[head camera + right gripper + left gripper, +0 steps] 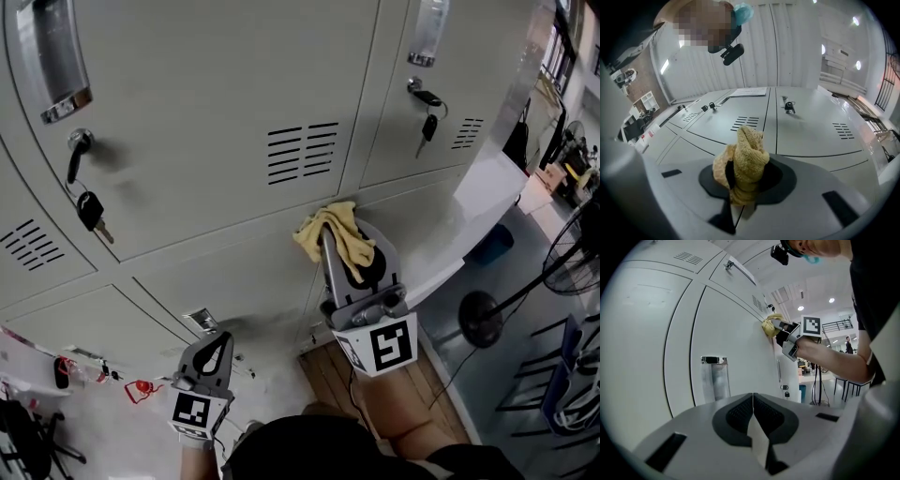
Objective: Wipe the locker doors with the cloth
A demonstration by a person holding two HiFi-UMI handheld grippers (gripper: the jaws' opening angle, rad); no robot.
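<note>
Two claws: the right claw point(328, 234) clenched a crumpled yellow knitted cloth point(349, 239) against pale grey metal locker doors point(216, 141) mid-frame, the left claw point(221, 339) closed on nothing; most wiping seemingly remained.

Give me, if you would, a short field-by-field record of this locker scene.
Setting: bank of grey locker doors
Cloth: yellow cloth, bunched, pressed against the locker face just below the vented door
Right side: right gripper shut on the yellow cloth
Left side: left gripper with jaws together, nothing between them, held lower and apart from the cloth
Keys: black-headed key hanging from one lock; second key hanging on the door to its right
</note>
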